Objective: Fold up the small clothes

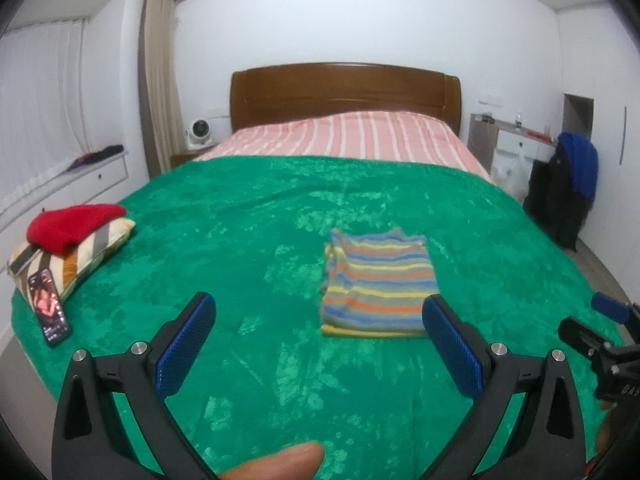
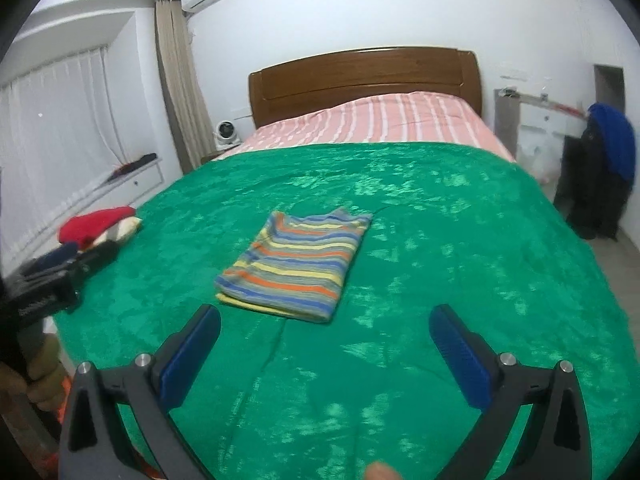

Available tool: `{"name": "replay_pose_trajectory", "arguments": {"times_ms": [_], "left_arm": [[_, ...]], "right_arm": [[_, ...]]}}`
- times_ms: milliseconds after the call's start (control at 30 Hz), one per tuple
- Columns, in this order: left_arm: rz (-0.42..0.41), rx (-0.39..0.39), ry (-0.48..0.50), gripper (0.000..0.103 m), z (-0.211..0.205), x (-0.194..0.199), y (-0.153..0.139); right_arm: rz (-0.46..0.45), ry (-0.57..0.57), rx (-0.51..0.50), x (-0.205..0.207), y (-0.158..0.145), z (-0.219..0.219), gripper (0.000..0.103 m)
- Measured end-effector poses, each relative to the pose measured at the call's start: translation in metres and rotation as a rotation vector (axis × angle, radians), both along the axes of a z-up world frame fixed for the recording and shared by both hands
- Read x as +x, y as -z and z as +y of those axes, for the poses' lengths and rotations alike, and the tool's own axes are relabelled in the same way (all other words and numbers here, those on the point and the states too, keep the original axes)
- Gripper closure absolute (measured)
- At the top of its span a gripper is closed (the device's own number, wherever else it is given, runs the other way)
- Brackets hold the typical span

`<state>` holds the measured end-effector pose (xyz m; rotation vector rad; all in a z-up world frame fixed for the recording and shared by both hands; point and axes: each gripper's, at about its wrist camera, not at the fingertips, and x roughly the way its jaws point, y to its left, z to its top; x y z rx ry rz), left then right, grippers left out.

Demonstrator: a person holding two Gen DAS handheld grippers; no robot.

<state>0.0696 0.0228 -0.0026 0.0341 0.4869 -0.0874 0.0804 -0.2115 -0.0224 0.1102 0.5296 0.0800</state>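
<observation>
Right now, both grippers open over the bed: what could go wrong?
1. The folded shirt has loose stacked layers; grabbing one edge could undo the fold.
2. The plush blanket may get pinched with it.
3. The phone leans off the pillow near the bed's corner; tugging the blanket could drop it.

Bare green blanket point(image 2: 460, 240) on every side of the folded striped shirt point(image 2: 296, 266), with wide open stretches to its right and toward the headboard point(image 2: 364, 80). Nothing between either open gripper and the shirt's near edge. Left gripper point(image 1: 318, 314) held wide, its right pad close by the shirt's near right corner. Right gripper point(image 2: 325, 322) equally spread, clear of the cloth. At the blanket's left edge, well apart: striped pillow point(image 1: 76, 256) topped by a red garment point(image 1: 72, 224), phone point(image 1: 48, 306) leaning against it. Beyond the right bedside, dark clothes point(image 1: 568, 196) hanging.
</observation>
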Motion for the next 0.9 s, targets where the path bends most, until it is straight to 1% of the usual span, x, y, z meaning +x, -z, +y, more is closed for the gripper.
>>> {"name": "replay_pose_trajectory", "arguments": {"times_ms": [133,200,333,433,533,700,767,833,900], "left_arm": [[-0.034,0.031,0.001,0.000,-0.002,-0.013,-0.003],[-0.032,0.033,0.019,0.000,-0.004,-0.017,-0.006],[0.007,-0.035,0.057,0.000,-0.003,-0.022,-0.013],[0.033,-0.052,0.049,0.000,-0.002,-0.023,-0.013],[0.075,-0.035,0.040,0.000,-0.003,-0.022,-0.011],[0.118,-0.030,0.070,0.000,-0.005,-0.023,-0.010],[0.126,-0.012,0.066,0.000,-0.007,-0.024,-0.008],[0.125,0.014,0.049,0.000,-0.010,-0.025,-0.007],[0.130,0.022,0.045,0.000,-0.011,-0.026,-0.007]], "right_arm": [[0.015,-0.012,0.023,-0.006,-0.001,-0.001,0.000],[0.027,-0.027,0.036,-0.008,-0.001,0.000,0.000],[0.041,-0.046,0.059,-0.010,-0.002,0.002,0.000],[0.035,-0.059,0.035,-0.012,-0.005,0.006,0.000],[0.035,-0.080,0.008,-0.014,-0.007,0.011,0.000],[0.045,-0.094,-0.014,-0.018,-0.012,0.016,0.000],[0.055,-0.128,0.003,-0.018,-0.013,0.018,0.000],[0.048,-0.112,-0.003,-0.020,-0.015,0.020,0.000],[0.058,-0.101,-0.016,-0.019,-0.015,0.022,0.000]]}}
